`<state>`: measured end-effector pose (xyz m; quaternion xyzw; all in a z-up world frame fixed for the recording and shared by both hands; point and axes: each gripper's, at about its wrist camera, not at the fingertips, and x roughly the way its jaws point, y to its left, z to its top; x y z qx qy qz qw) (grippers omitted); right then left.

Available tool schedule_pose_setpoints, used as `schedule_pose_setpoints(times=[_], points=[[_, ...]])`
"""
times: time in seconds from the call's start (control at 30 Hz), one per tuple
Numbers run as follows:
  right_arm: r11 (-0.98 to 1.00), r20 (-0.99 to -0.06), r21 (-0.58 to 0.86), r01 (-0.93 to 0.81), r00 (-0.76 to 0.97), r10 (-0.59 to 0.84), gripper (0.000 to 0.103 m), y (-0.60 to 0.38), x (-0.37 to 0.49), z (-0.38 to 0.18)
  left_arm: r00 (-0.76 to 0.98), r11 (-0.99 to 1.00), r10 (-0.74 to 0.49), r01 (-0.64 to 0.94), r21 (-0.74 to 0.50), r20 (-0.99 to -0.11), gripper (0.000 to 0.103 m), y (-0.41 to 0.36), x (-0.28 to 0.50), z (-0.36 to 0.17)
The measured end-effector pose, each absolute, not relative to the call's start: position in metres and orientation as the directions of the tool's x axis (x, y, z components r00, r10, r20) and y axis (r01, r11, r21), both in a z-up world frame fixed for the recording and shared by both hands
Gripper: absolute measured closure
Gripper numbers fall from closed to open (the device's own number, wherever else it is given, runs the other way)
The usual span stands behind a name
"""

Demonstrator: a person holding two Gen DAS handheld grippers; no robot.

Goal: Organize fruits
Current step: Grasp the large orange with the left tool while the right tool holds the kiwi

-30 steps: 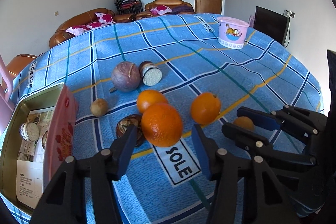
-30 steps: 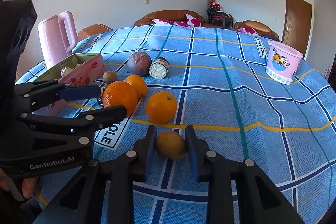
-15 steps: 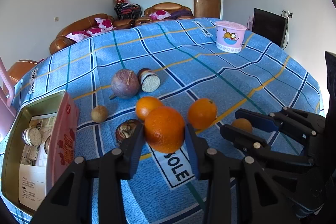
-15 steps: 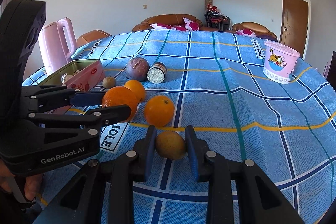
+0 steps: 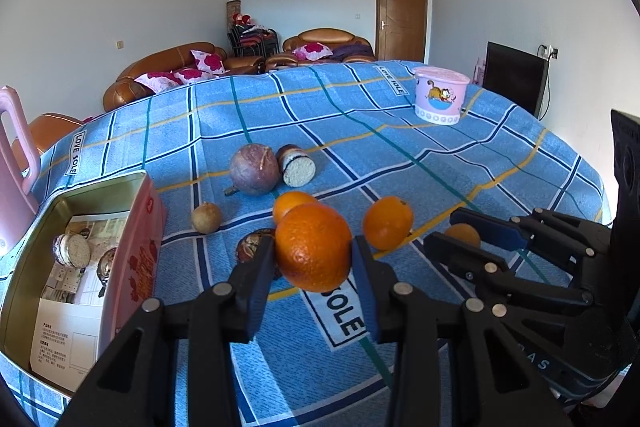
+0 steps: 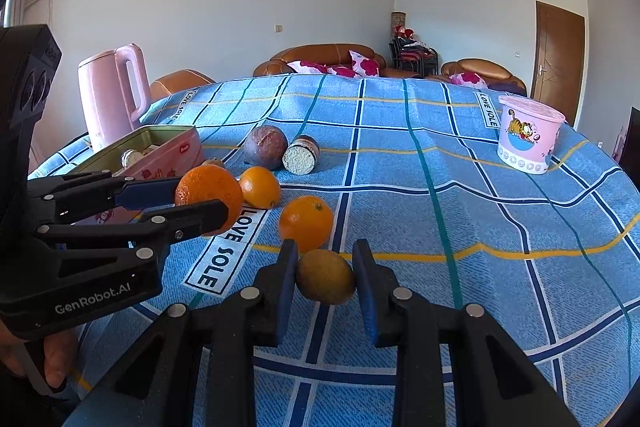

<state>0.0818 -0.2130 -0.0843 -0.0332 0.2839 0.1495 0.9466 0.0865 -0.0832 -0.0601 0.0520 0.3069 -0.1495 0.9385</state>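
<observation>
My left gripper (image 5: 312,247) is shut on a large orange (image 5: 313,267), its pads pressing both sides, over the white SOLE label on the blue checked cloth (image 5: 400,163). The right wrist view shows the same grip at the left (image 6: 200,197). My right gripper (image 6: 325,253) is shut on a small yellow-orange fruit (image 6: 325,277) low over the cloth. Two smaller oranges (image 5: 387,223) (image 5: 294,205) lie just beyond the held one. Behind them lie a purple round fruit (image 5: 253,169) and a small brown fruit (image 5: 206,217).
An open pink tin box (image 5: 132,239) with wrapped snacks stands at the left, a pink kettle (image 6: 112,95) behind it. A cut roll (image 5: 298,171) and a dark wrapped item (image 5: 250,247) lie among the fruit. A pink lidded bucket (image 5: 440,101) stands far right.
My left gripper's jaws closed from wide apart onto the large orange and the gripper tilted up a little. The right gripper kept its grip on the small fruit and stayed put.
</observation>
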Motion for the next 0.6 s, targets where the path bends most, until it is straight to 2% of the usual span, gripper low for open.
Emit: schedule_pose_setpoints(times=[0.6], points=[[0.944,-0.473,-0.009,-0.331,0.833,0.287,0.073,-0.212,0.069,-0.081,0.829,0.946,-0.27,0.322,0.023,-0.49,0.063,-0.081,0.066,-0.05]])
